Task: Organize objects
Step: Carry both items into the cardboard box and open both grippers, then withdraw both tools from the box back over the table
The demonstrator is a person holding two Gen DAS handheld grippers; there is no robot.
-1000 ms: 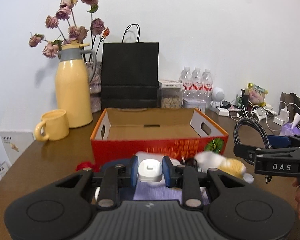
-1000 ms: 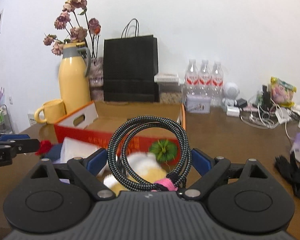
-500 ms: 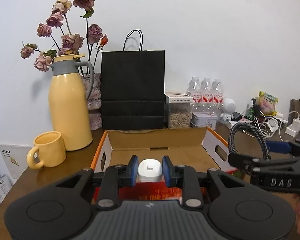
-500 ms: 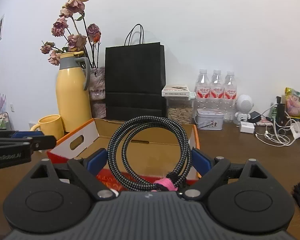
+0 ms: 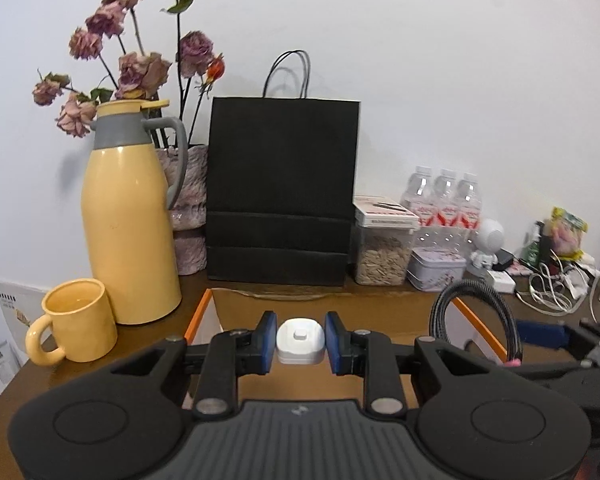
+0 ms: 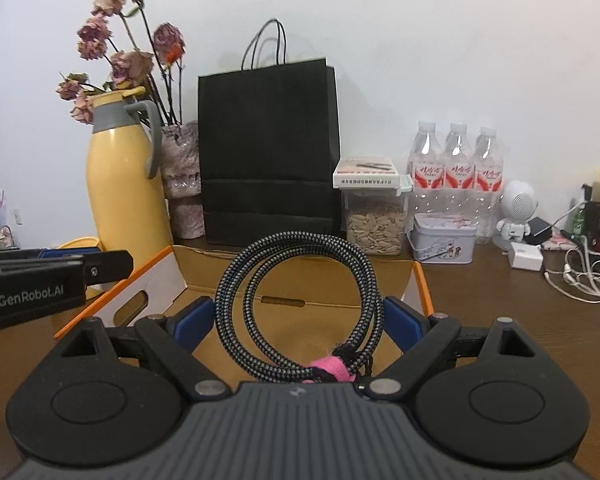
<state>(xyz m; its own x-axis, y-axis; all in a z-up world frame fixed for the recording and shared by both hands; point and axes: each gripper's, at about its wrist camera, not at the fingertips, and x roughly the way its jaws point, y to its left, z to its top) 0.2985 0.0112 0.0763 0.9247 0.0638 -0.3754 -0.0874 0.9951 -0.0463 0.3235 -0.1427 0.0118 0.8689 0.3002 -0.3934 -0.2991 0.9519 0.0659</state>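
Note:
My left gripper (image 5: pixel 300 340) is shut on a small white charger block (image 5: pixel 300 338), pinched between its blue pads above the open cardboard box (image 5: pixel 204 312). My right gripper (image 6: pixel 298 320) stands wide, its blue pads pressing both sides of a coiled black braided cable (image 6: pixel 300 240) tied with a pink band. The coil is upright over the box (image 6: pixel 156 280), whose floor looks bare. The left wrist view shows that cable (image 5: pixel 472 292) at the right. In the right wrist view, a left finger (image 6: pixel 100 266) reaches in from the left.
Behind the box stand a yellow thermos (image 5: pixel 128 220), a yellow mug (image 5: pixel 80 320), a vase of dried roses (image 5: pixel 188 216) and a black paper bag (image 5: pixel 280 200). A seed jar (image 6: pixel 376 224), a tin (image 6: pixel 444 236), water bottles (image 6: pixel 456 168) and loose white cables (image 6: pixel 580 276) fill the back right.
Both grippers moved forward with their loads, from in front of the box to over it. The items lying before the box dropped out of view. Neither grip changed.

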